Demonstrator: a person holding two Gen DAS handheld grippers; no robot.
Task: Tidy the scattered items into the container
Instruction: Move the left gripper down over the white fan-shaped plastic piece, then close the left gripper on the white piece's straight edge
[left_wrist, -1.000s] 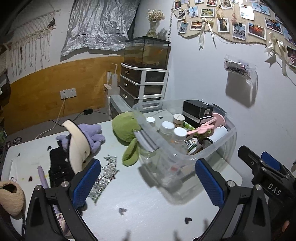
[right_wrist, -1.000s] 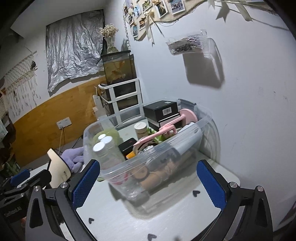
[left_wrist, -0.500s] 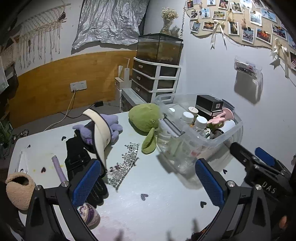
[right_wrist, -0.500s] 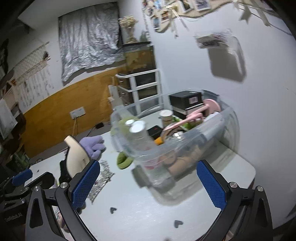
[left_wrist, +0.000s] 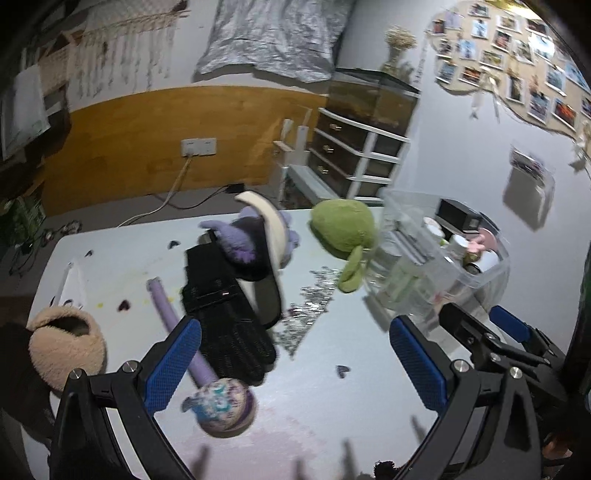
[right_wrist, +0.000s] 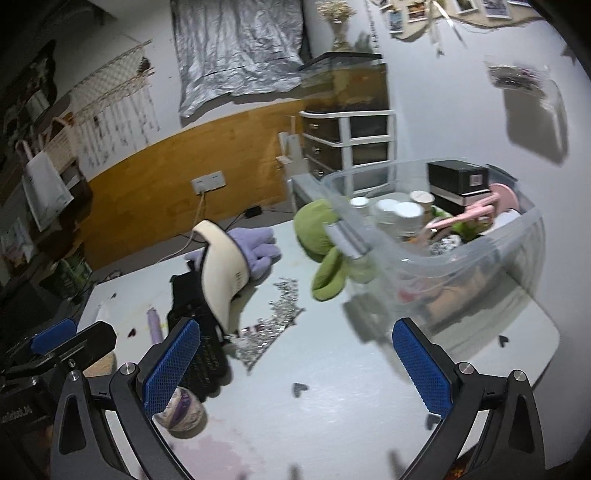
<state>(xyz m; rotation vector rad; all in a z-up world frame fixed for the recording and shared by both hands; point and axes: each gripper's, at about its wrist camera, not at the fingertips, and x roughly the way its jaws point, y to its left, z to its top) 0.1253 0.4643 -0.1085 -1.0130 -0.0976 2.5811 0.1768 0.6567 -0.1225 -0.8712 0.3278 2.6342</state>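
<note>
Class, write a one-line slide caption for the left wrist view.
Open left gripper hovers over black glove and scattered toys, clear container at right.

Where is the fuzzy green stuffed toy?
The fuzzy green stuffed toy lies on the white table, against the clear plastic container, right of the purple plush.

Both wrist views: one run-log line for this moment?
left tool: open, empty | right tool: open, empty | bin: part-filled | glove, tiara: on table
</note>
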